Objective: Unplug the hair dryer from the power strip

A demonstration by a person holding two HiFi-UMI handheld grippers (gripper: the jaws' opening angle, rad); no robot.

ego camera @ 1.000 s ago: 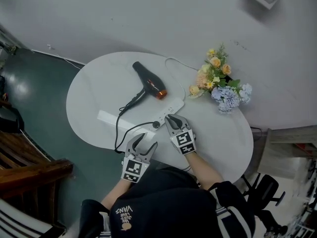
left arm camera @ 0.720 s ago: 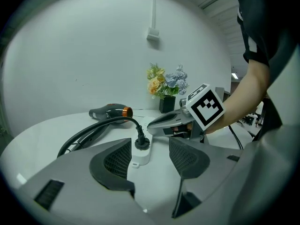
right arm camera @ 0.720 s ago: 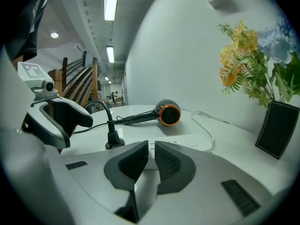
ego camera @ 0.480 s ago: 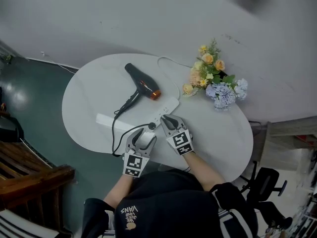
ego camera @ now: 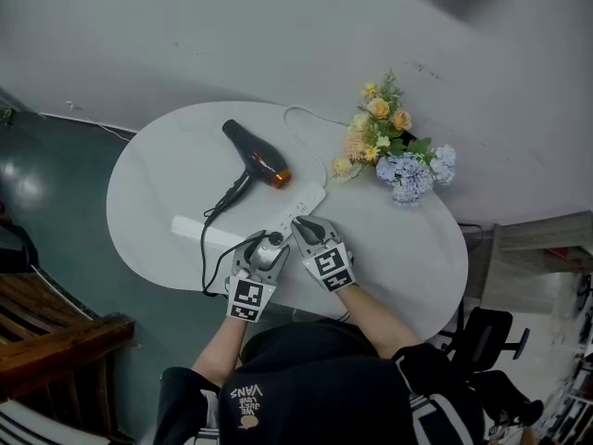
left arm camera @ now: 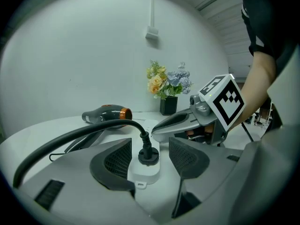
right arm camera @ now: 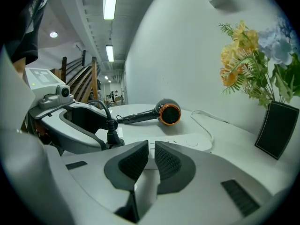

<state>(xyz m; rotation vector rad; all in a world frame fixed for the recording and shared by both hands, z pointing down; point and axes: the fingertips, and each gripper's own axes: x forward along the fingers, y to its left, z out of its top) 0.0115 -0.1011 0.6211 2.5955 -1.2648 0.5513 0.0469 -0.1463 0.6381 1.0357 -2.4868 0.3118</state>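
Observation:
The black hair dryer with an orange ring lies on the white oval table. Its black cord loops to a black plug seated in the near end of the white power strip. My left gripper is open, with the plug standing between its pads, which do not touch it. My right gripper sits just right of it, its jaws nearly together and resting on the strip. In the right gripper view the plug is just left of the jaws.
A bunch of flowers in a black vase stands at the table's far right. The strip's white cable curves past it. A flat white bar lies near the front left edge. Wooden steps are at the left, below the table.
My left gripper has moved forward over the table edge, and the plug now stands between its jaws. The right gripper has kept its place on the strip.

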